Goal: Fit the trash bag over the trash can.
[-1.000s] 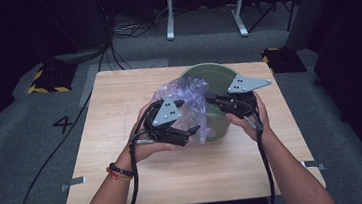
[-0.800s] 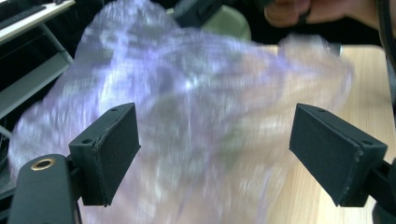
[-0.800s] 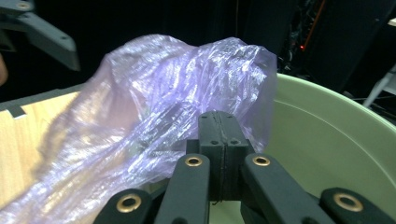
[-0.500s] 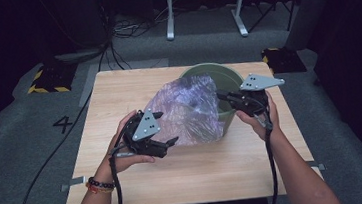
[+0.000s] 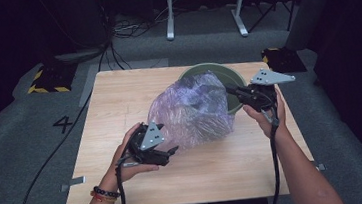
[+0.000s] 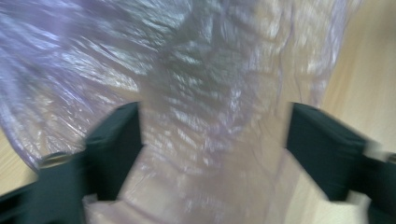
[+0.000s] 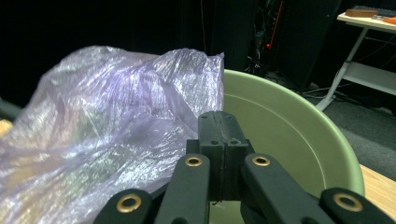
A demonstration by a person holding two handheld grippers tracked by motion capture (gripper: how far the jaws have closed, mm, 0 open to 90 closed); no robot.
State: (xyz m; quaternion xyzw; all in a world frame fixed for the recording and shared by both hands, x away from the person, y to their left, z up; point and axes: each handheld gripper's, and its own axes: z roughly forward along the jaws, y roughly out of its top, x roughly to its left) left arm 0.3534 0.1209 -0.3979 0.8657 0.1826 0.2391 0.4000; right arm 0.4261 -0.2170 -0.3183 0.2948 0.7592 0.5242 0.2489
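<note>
Bag: the thin purple plastic bag (image 5: 192,113) lies crumpled near the middle of the table (image 5: 118,98), its far end draped over the rim of the green bucket (image 5: 232,84) by the far right edge.
Left hand: since a second ago I've brought my left gripper (image 5: 170,153) down from the top of the bag to its near lower edge, close to the front of the table.
Left jaws: apart, and they have just been closing in; in the left gripper view the film (image 6: 210,140) sits between them, yet the pads aren't pressing it.
Right jaws: my right gripper (image 5: 228,90) is clenched tight at the bucket's rim on the bag's far edge; in the right gripper view the film (image 7: 130,121) meets the shut tips.
Meaning: I judge one side is pinned and the other about to be caught, so the bag could then be spread over the bucket.
Risk: the film is slippery and may slide out.
</note>
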